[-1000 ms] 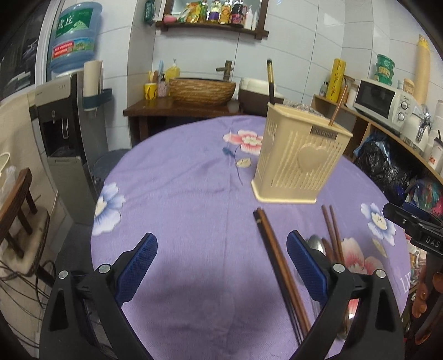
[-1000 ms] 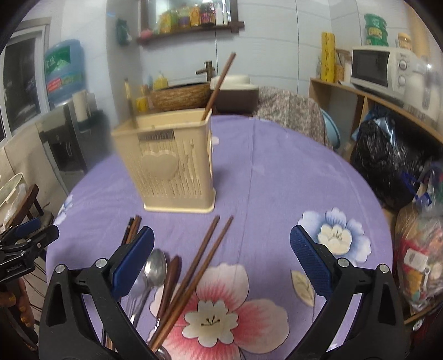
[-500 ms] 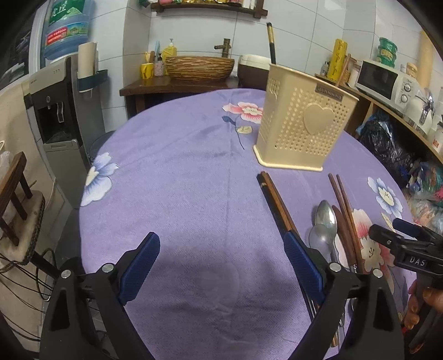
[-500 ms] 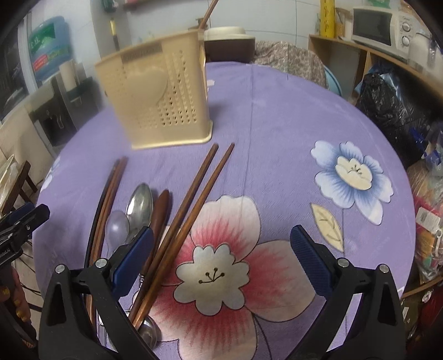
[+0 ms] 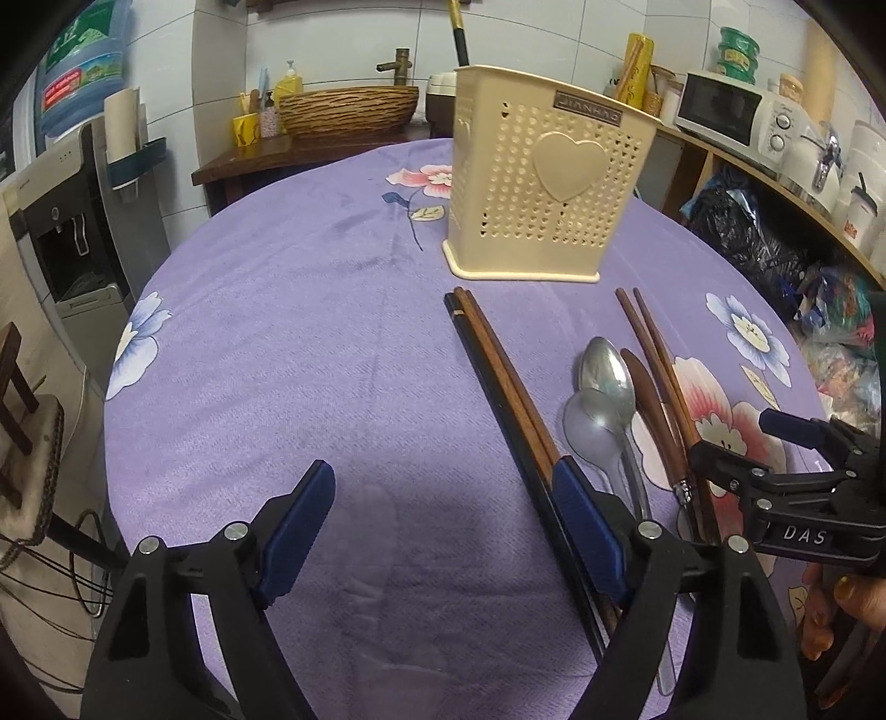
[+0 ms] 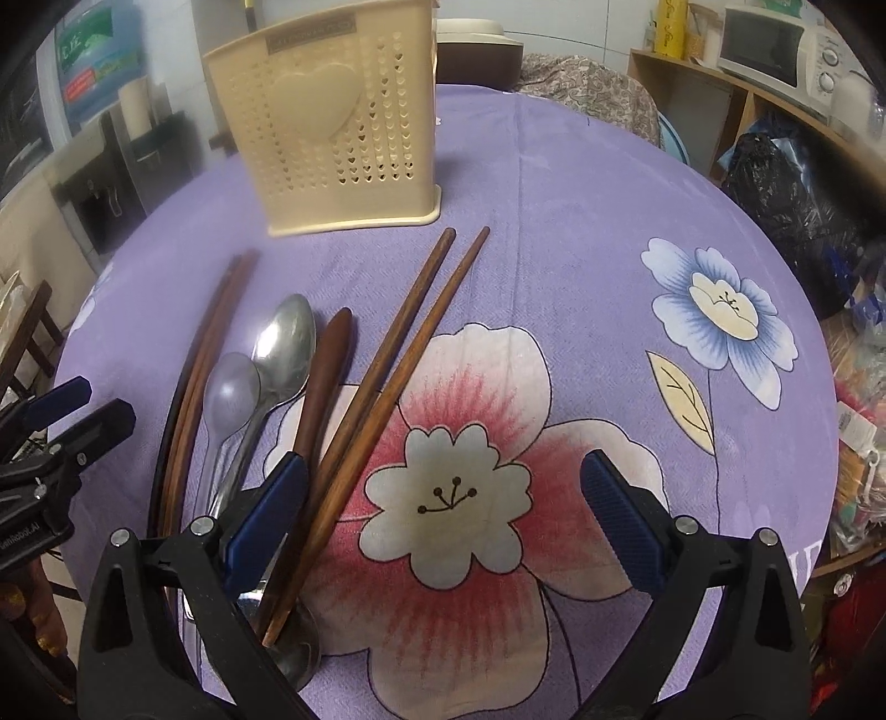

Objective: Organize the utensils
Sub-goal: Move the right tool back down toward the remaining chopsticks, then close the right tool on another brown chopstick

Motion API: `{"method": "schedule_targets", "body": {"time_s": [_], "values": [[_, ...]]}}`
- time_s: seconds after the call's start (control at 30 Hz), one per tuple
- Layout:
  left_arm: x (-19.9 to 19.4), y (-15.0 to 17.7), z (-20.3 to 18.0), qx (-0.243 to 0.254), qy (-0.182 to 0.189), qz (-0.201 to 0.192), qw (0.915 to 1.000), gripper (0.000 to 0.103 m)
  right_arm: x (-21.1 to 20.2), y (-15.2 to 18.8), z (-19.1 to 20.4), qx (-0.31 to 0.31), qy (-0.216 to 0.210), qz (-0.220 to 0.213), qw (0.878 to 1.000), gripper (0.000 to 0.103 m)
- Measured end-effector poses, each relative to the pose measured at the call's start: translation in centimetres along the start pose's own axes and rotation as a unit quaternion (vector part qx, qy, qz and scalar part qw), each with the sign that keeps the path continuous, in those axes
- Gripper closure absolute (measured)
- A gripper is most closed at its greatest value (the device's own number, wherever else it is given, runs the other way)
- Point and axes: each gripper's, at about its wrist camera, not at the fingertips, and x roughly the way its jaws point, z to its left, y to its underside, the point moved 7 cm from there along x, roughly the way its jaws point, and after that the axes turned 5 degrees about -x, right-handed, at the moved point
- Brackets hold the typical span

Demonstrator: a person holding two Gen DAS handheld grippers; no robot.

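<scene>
Only the left wrist view shows a dark handle [image 5: 458,30] rising from the cream utensil holder [image 5: 545,183], apparently standing inside it. Both the left gripper [image 5: 443,515] and the right gripper [image 6: 443,493] have jaws wide apart, gripping nothing. Chopsticks [image 6: 387,382] and spoons [image 6: 279,349] lie on the bench [image 5: 277,332] before the holder.

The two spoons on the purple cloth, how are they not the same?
The shiny metal spoon has a bigger bowl and reaches farther toward the cream holder than the dull grey spoon. The metal spoon gleams with bright reflections; the grey spoon looks matte and cloudy. Both lie flat, side by side, bowls pointing toward the holder.
</scene>
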Motion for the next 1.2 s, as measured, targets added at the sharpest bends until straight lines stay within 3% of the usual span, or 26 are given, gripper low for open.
{"method": "schedule_targets", "body": {"time_s": [0.27, 0.37, 0.7, 0.93, 1.07, 1.2], "values": [[0.3, 0.8, -0.8, 0.009, -0.003, 0.01, 0.9999, 0.023, -1.1, 0.2, -3.0, -0.036, 0.104, -0.002, 0.994, 0.006], [0.5, 0.9, -1.0, 0.007, 0.001, 0.014, 0.9999, 0.023, -1.5, 0.6, -2.9, -0.018, 0.06, -0.01, 0.998, 0.006], [1.2, 1.5, -2.2, 0.023, -0.013, 0.02, 0.9995, 0.031, -1.7, 0.5, -2.9, -0.016, 0.067, -0.021, 0.997, 0.006], [0.7, 1.4, 0.0, 0.022, -0.033, 0.023, 0.9989, 0.031, -1.8, 0.5, -4.5, -0.004, 0.068, -0.026, 0.997, 0.006], [0.5, 0.6, 1.4, 0.013, -0.051, 0.021, 0.9984, 0.033, -2.1, -0.2, -5.4, 0.013, 0.05, -0.035, 0.998, 0.006], [0.6, -1.0, 1.6, 0.019, -0.042, 0.014, 0.9988, 0.033, -2.0, -1.8, -5.0, 0.008, 0.002, -0.052, 0.999, 0.006]]}}
